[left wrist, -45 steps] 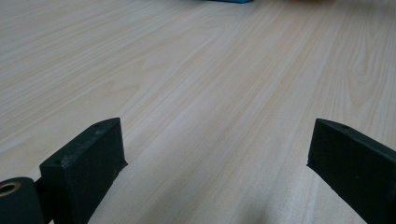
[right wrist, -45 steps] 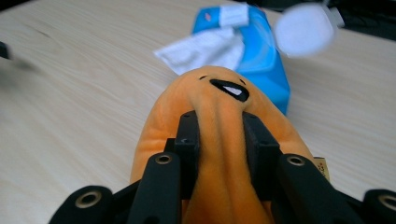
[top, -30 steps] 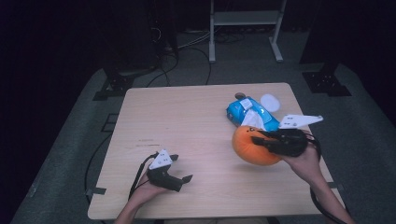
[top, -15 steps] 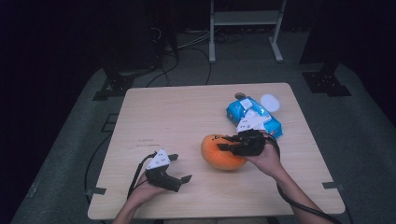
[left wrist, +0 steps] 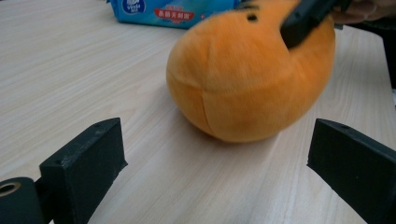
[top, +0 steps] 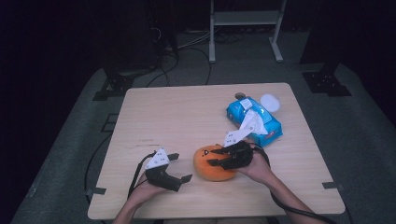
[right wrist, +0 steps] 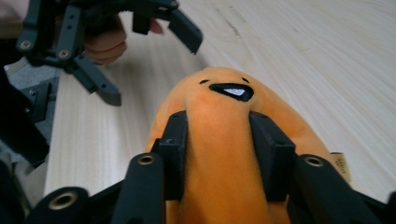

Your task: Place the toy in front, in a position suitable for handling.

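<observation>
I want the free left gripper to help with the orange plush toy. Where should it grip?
Grip the orange plush toy across its rounded near end, coming in low and level from the left gripper's side. That bulge faces its open jaws, lies clear on the table, and the right gripper already pinches the top ridge.

A blue pack of tissues [top: 254, 115] lay on the far right part of the wooden table [top: 177, 112] — a white tissue stuck out of it. A small white round lid [top: 270, 102] sat just beside it.
</observation>
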A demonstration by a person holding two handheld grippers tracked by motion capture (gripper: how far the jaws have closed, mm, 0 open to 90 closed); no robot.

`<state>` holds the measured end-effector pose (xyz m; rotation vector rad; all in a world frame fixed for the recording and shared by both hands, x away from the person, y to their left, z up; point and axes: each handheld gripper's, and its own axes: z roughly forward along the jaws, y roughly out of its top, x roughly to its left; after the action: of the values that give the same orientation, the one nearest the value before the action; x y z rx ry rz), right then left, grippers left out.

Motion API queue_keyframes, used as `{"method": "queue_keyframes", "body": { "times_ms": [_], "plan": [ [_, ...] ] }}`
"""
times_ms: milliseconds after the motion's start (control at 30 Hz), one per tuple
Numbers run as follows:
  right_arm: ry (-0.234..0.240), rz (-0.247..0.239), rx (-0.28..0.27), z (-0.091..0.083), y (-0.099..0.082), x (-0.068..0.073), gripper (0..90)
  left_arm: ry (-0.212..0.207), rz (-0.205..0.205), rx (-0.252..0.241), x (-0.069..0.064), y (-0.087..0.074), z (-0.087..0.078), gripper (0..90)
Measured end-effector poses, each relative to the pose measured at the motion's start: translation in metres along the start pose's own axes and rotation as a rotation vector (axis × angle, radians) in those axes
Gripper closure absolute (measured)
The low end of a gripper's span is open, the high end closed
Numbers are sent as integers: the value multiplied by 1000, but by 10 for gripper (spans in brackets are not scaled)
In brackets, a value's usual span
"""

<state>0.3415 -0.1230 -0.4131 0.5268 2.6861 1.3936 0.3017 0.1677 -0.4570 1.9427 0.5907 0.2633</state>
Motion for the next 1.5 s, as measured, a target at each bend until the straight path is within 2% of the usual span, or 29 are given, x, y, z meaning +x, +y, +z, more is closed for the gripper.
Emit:
{"method": "queue_keyframes", "body": {
  "times_ms": [100,167,367,433,667,700,767,867,967,1000,1167,1300,1400,1433,1467,1500],
  "plan": [
    [23,-5,7,0,-1,1,559,-8,0,-15,-1,2,0,34],
    [61,-3,0,-2,-5,1,510,-24,16,-26,-4,7,1,34],
    [111,6,-10,-8,-11,1,471,-65,41,-44,-9,17,4,45],
    [131,-3,-7,-10,-13,5,453,-97,55,-54,-13,25,7,53],
    [160,-22,-3,-14,-17,13,427,-176,87,-50,-17,42,20,58],
    [160,-22,-3,-14,-17,13,427,-176,87,-50,-17,42,20,58],
    [161,-37,3,-16,-18,17,411,-210,95,-45,-18,45,29,66],
    [164,-53,7,-17,-18,20,403,-229,103,-31,-19,46,36,74],
    [155,-66,12,-19,-19,22,388,-233,111,-16,-19,44,39,113],
    [146,-69,11,-20,-18,23,385,-218,111,10,-18,41,43,121],
    [127,-78,9,-24,-18,26,371,-213,98,15,-18,37,45,143],
    [105,-70,-6,-39,-17,26,366,-185,120,28,-20,35,46,163],
    [62,-57,-31,-53,-17,22,352,-184,121,28,-20,35,45,166],
    [62,-57,-31,-53,-17,22,352,-181,124,25,-20,34,46,166],
    [24,-42,-52,-65,-18,15,346,-176,129,22,-21,33,46,167],
    [8,-34,-55,-70,-18,12,343,-168,147,24,-23,33,46,169]
  ]
}}
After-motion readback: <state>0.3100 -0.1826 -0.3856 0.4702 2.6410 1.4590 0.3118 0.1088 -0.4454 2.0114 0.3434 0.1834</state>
